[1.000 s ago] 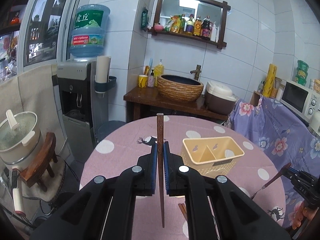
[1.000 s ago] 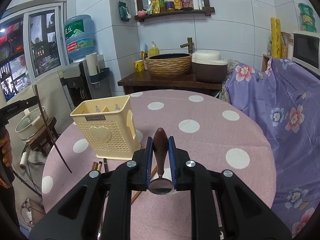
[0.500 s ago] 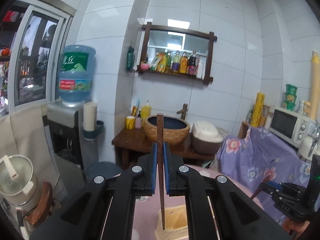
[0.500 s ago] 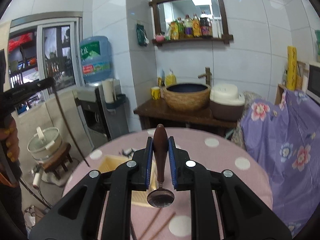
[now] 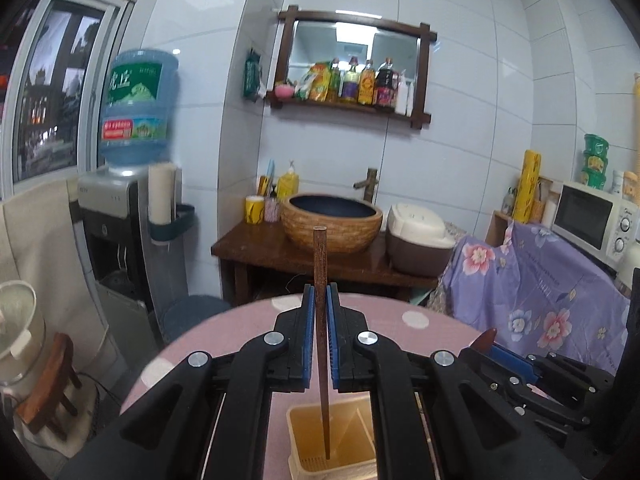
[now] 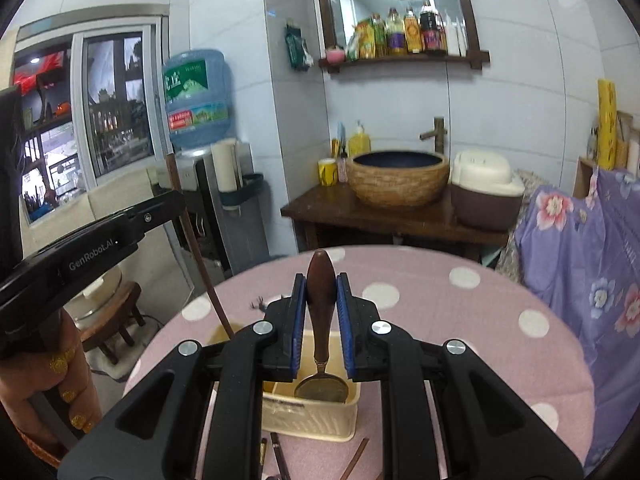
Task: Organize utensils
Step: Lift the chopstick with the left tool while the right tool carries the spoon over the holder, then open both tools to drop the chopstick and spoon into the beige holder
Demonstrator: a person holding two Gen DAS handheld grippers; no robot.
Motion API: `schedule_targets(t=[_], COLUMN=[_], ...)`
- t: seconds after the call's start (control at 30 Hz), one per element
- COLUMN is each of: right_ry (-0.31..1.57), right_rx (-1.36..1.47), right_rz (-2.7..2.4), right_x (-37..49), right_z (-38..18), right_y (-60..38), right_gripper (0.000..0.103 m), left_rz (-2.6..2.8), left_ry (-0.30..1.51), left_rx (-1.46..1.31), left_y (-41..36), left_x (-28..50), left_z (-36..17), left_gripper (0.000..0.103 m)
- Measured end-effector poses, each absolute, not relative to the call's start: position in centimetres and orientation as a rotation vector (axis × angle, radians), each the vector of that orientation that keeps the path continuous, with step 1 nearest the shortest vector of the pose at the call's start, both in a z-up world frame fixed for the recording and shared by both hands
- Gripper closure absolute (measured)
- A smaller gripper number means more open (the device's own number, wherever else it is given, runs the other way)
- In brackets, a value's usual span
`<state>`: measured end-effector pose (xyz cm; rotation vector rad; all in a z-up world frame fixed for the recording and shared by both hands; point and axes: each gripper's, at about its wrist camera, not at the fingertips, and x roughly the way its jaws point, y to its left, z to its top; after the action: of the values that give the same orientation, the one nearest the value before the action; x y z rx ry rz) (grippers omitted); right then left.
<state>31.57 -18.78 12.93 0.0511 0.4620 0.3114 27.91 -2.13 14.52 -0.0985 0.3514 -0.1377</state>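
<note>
Left gripper (image 5: 319, 336), closed on a dark brown wooden chopstick (image 5: 321, 332) held upright, its narrow tip down inside the left compartment of the pale yellow plastic holder (image 5: 304, 432). Right gripper (image 6: 320, 320), closed on the reddish-brown wooden handle of a metal spoon (image 6: 321, 344), bowl down over the holder's right side. The holder stands on a pink polka-dot table (image 6: 460, 320); loose chopsticks (image 6: 356, 456) lie just beside it.

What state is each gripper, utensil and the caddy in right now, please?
Left gripper: shut on chopstick.
Chopstick: upright, tip lowered into the caddy.
Right gripper: shut on spoon.
Spoon: handle up, bowl at the caddy's rim.
Caddy: upright on the table.
Loose chopsticks: lying on the table.
</note>
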Motion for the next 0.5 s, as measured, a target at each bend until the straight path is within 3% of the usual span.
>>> schedule_targets(t=[0.27,0.37,0.5], right_ry=[0.541,0.54,0.53], right_rx=[0.044,0.043,0.053], right_rz=[0.316,0.31,0.316], right_x=[31.8,31.7,31.6], right_z=[8.5,7.9,8.0], right_y=[-18.3,-18.3,-18.5], right_gripper=[0.087,0.087,0.086], left_rz=[-0.138,-0.131,-0.136], left_ry=[0.442,0.463,0.481], left_rx=[-0.089,-0.089,-0.098], left_y=[-2.0,-2.0,-1.9], left_x=[28.3,28.5,28.6], left_z=[10.3,9.4,9.1], left_gripper=[0.096,0.101,0.101])
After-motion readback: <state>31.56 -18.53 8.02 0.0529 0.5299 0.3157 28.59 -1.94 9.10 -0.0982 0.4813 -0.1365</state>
